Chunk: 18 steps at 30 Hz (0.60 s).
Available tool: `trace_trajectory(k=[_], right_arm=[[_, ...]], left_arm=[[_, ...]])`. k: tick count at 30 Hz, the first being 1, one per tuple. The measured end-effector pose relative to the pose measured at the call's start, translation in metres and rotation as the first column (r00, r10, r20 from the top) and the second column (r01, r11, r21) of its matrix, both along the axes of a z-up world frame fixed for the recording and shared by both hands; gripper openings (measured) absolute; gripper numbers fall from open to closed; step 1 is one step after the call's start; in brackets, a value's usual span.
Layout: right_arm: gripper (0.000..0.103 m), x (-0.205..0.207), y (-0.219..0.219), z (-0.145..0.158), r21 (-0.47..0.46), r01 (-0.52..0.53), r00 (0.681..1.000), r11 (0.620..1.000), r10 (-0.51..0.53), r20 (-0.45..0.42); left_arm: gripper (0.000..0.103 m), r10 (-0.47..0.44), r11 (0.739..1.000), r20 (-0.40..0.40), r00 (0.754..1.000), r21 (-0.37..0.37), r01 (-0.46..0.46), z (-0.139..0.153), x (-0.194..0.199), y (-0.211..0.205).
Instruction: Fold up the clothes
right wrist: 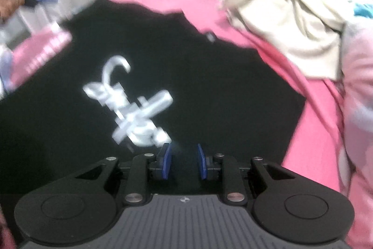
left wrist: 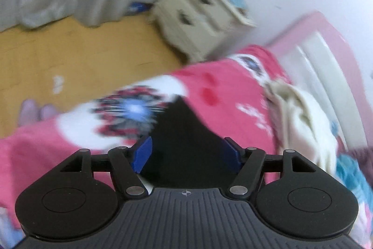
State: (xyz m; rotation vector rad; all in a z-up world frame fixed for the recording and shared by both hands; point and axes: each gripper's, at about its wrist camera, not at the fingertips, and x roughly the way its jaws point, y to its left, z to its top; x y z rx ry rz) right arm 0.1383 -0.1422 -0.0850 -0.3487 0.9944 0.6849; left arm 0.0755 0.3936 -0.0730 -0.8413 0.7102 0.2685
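Left wrist view: the left gripper (left wrist: 186, 154) fills the foreground, its blue fingers (left wrist: 142, 154) spread wide with nothing pinched, over a corner of the black shirt (left wrist: 184, 132) on the pink bedspread (left wrist: 221, 88).

Right wrist view: the right gripper (right wrist: 184, 161) hangs partly open and empty above the black shirt (right wrist: 209, 90), which lies flat across the bed. It looks soft, light and limp; I'd grasp it by a hem or corner.

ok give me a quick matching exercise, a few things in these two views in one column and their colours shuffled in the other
Things:
1. garment with white print
2. bedspread
3. bedside cabinet
4. floor

Colours:
A. cream
B. black
C. yellowish wood tone
D. pink

Pairs: 1-B, 2-D, 3-A, 4-C
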Motion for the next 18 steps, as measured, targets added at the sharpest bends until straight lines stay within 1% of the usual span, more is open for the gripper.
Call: trace_trajectory(k=[2, 4, 7, 10, 12, 13, 15, 17, 18], right_arm=[[0.037, 0.013, 0.021, 0.012, 0.087, -0.009, 1.000, 0.996, 0.011, -0.022], [0.037, 0.029, 0.050, 0.019, 0.186, -0.010, 0.998, 0.982, 0.019, -0.051], [0.037, 0.053, 0.097, 0.018, 0.315, 0.006, 0.994, 0.949, 0.030, -0.107], [0.037, 0.083, 0.152, 0.008, 0.403, 0.060, 0.982, 0.913, 0.019, -0.189], [0.038, 0.105, 0.189, -0.003, 0.437, 0.118, 0.964, 0.892, 0.003, -0.267], [0.040, 0.115, 0.206, -0.011, 0.447, 0.150, 0.949, 0.882, -0.002, -0.315], [0.040, 0.132, 0.242, -0.028, 0.446, 0.216, 0.911, 0.869, -0.015, -0.412], [0.040, 0.145, 0.275, -0.043, 0.409, 0.268, 0.876, 0.872, -0.044, -0.480], [0.040, 0.149, 0.291, -0.048, 0.391, 0.277, 0.867, 0.878, -0.053, -0.495]], left_arm=[[0.067, 0.004, 1.000, -0.019, 1.000, 0.012, -0.004, -0.008, -0.004, 0.007], [0.067, -0.007, 1.000, -0.045, 0.999, 0.011, 0.007, -0.019, -0.005, 0.011], [0.066, -0.049, 0.999, -0.072, 0.996, 0.007, 0.050, -0.035, 0.003, 0.001], [0.066, -0.062, 0.997, -0.057, 0.996, 0.030, 0.064, -0.040, 0.003, 0.000], [0.064, -0.063, 0.997, -0.053, 0.997, 0.037, 0.065, -0.044, 0.004, 0.001], [0.060, -0.075, 0.996, -0.052, 0.996, 0.050, 0.078, -0.044, 0.004, 0.000], [0.057, -0.100, 0.992, -0.050, 0.994, 0.079, 0.103, -0.046, 0.003, -0.001], [0.057, -0.148, 0.978, -0.025, 0.989, 0.143, 0.150, -0.044, 0.002, -0.007], [0.057, -0.175, 0.969, -0.016, 0.984, 0.172, 0.175, -0.043, 0.001, -0.011]])
